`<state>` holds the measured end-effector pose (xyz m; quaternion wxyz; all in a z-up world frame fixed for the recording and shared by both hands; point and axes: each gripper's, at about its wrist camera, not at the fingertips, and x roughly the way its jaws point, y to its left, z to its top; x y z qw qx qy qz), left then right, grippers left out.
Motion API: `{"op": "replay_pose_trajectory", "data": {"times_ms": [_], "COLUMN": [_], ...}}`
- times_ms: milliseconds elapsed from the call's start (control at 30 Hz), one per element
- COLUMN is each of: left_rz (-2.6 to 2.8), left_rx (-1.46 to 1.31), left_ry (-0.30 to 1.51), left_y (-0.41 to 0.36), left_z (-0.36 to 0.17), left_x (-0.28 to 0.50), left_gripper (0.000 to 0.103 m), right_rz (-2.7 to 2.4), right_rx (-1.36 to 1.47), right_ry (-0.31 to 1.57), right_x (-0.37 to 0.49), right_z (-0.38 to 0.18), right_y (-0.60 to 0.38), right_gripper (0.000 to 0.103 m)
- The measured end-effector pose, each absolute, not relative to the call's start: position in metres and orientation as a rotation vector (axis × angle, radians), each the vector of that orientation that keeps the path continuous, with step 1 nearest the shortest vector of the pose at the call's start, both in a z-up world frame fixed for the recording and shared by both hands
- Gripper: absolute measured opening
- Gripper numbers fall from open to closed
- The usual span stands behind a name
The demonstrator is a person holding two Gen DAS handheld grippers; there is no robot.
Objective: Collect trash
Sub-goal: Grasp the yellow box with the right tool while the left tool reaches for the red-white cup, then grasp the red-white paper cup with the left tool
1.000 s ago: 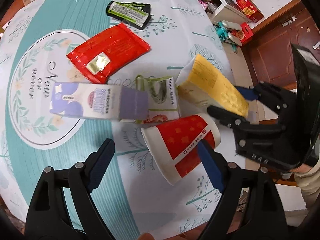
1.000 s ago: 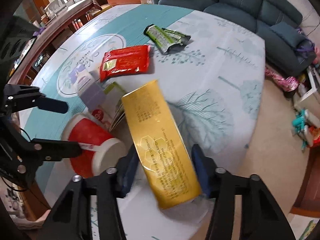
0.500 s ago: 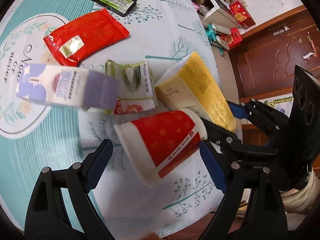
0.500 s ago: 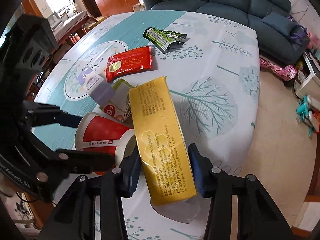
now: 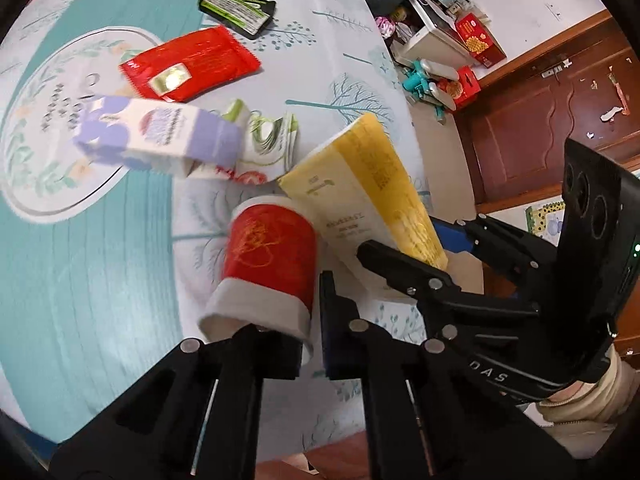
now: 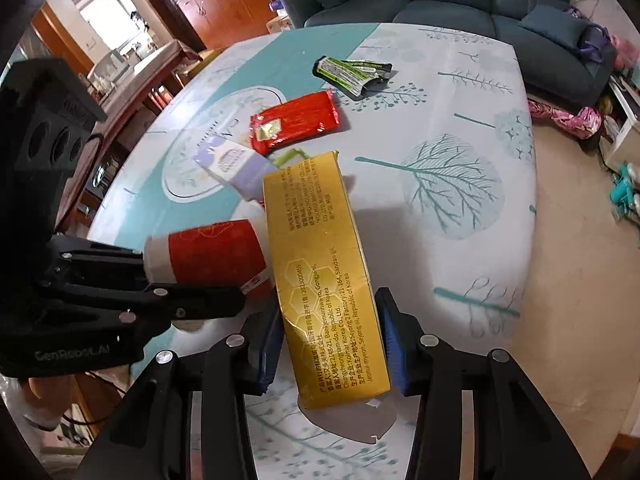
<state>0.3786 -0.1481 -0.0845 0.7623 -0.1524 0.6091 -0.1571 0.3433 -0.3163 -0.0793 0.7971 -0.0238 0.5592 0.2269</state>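
Above the tree-printed surface (image 6: pixel 460 128), the left tool (image 5: pixel 308 332) grips a red cup (image 5: pixel 268 264); the right tool (image 6: pixel 328 340) clamps a yellow box (image 6: pixel 320 264) printed "Republic of Korea".

**Six pieces of trash, two hand-held grippers**

One red paper cup (image 5: pixel 269 258) is the landmark. Touching its side is one yellow carton (image 6: pixel 324 264). Beyond the cup lie one purple-and-white carton (image 5: pixel 160 136) and one crumpled white-and-green wrapper (image 5: pixel 268 140). Farther past those sits one red foil packet (image 5: pixel 192 65), and farthest from the cup one green-and-black sachet pack (image 5: pixel 236 10). That makes six items over one counter (image 5: pixel 80 280). Two hand-held grippers: left (image 5: pixel 304 344) at the cup, right (image 6: pixel 330 340) around the yellow carton
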Motion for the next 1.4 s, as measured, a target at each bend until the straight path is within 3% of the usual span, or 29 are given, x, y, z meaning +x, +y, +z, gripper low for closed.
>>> {"op": "replay_pose_trajectory", "data": {"times_ms": [467,967,1067,1133,1167,1400], "left_rz": [-0.470,-0.547,-0.554,-0.556,-0.553,-0.528], "left_rx": [-0.168,-0.033,-0.023,-0.030,-0.037,-0.067], "left_ry": [1.214,1.282,1.292,1.294,1.292,1.332], "left_y": [-0.086,-0.078,-0.089,-0.095,-0.097,-0.114], "left_z": [-0.008,-0.035,-0.038,-0.040,-0.041,-0.059], "left_x": [0.272,0.253,0.260,0.267,0.271,0.307], "left_gripper": [0.000,0.001,0.018,0.051,0.056,0.059], "right_rz": [0.288,0.050,0.033,0.024,0.017,-0.002], "right_rx": [0.160,0.274,0.275,0.283,0.288,0.337], "right_ry": [1.104,1.032,1.018,1.015,1.014,1.038], "right_x": [0.235,0.151,0.147,0.145,0.144,0.141], "right_z": [-0.039,-0.042,-0.037,-0.038,-0.039,-0.054], "right_y": [-0.298,-0.270,-0.282,-0.289,-0.293,-0.316], "right_gripper": [0.043,0.043,0.043,0.043,0.043,0.043]}}
